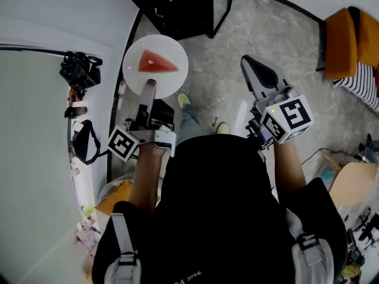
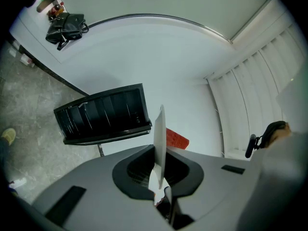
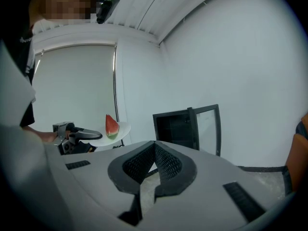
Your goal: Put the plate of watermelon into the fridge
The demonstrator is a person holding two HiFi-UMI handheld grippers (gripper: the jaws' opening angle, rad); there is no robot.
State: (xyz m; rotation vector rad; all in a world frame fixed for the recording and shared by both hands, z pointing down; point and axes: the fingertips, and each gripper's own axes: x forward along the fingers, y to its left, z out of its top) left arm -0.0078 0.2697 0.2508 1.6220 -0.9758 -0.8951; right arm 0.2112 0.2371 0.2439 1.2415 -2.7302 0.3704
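Overhead, left claw (image 1: 149, 87) grips watermelon plate (image 1: 173, 80).

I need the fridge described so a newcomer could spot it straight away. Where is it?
Look along the white wall ahead to where it meets the grey stone floor. There stands the fridge, a low cabinet just beyond the plate in the left claw. It is the only black box there, its glass door swung open.
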